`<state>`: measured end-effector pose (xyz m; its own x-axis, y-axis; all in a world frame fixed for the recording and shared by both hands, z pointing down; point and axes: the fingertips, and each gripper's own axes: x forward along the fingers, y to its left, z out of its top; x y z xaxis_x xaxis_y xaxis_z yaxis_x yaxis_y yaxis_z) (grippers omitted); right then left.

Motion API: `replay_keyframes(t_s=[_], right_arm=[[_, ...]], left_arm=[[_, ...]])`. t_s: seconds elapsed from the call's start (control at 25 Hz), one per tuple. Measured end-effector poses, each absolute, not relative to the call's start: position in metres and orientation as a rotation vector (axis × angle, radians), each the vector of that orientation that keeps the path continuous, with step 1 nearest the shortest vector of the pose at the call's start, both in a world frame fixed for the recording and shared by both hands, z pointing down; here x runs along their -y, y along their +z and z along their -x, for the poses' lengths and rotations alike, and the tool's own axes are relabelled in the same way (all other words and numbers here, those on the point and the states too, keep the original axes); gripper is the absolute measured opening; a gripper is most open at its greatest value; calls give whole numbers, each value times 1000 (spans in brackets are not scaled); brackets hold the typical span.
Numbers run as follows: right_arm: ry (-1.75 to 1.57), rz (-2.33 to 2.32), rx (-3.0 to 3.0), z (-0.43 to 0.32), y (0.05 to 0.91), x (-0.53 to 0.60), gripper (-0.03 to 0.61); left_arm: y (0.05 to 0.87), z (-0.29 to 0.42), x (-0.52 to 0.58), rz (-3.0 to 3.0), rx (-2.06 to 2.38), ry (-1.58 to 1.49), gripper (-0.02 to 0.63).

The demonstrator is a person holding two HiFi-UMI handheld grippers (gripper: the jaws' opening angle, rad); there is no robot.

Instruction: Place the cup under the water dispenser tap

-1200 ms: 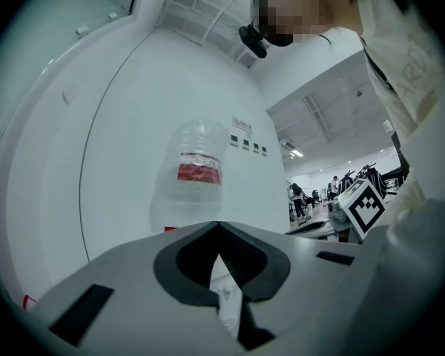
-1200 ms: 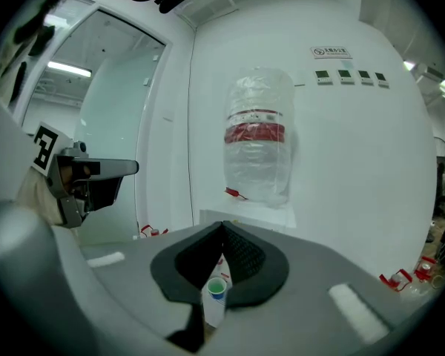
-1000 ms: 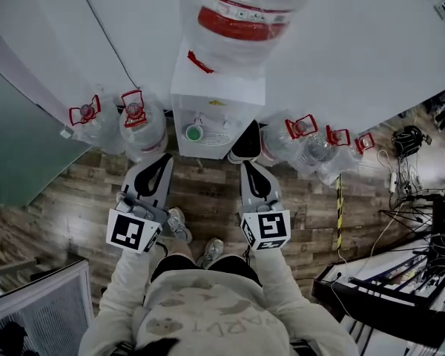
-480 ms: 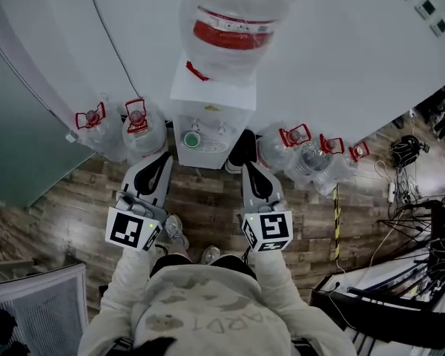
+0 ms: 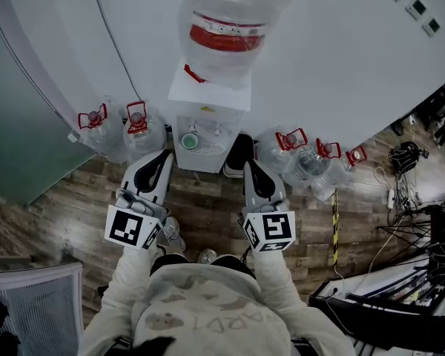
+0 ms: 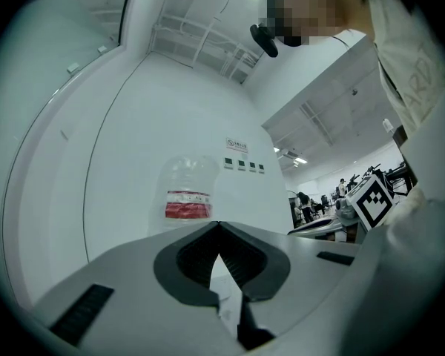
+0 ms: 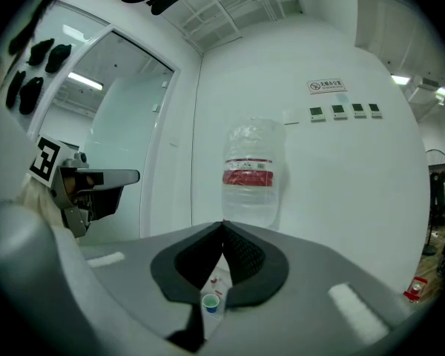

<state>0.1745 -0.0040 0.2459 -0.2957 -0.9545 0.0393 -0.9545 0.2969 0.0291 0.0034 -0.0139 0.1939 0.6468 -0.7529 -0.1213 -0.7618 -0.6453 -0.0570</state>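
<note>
Under the water dispenser [image 5: 206, 121] taps, green cup [image 5: 189, 140] sits on the drip tray. Left gripper [image 5: 163, 156] and right gripper [image 5: 251, 163] level before it, fingers [image 7: 179, 262] clenched, empty.

Left claw [image 5: 163, 156] closed, right claw [image 5: 250, 163] closed, both empty, held forward side by side

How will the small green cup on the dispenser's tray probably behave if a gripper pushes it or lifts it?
The cup looks tiny beside the dispenser, so it is probably light. It stands upright on the tray, so a sideways push may tip it rather than slide it. Whether it holds water cannot be told.
</note>
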Motion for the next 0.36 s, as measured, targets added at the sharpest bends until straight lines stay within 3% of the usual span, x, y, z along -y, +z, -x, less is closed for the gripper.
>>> replay_keyframes(t_s=[0.36], right_arm=[[-61,-1831,2517,-183,232,-10,9]], left_arm=[[191,-14,-1,2746,-1294,149,6]])
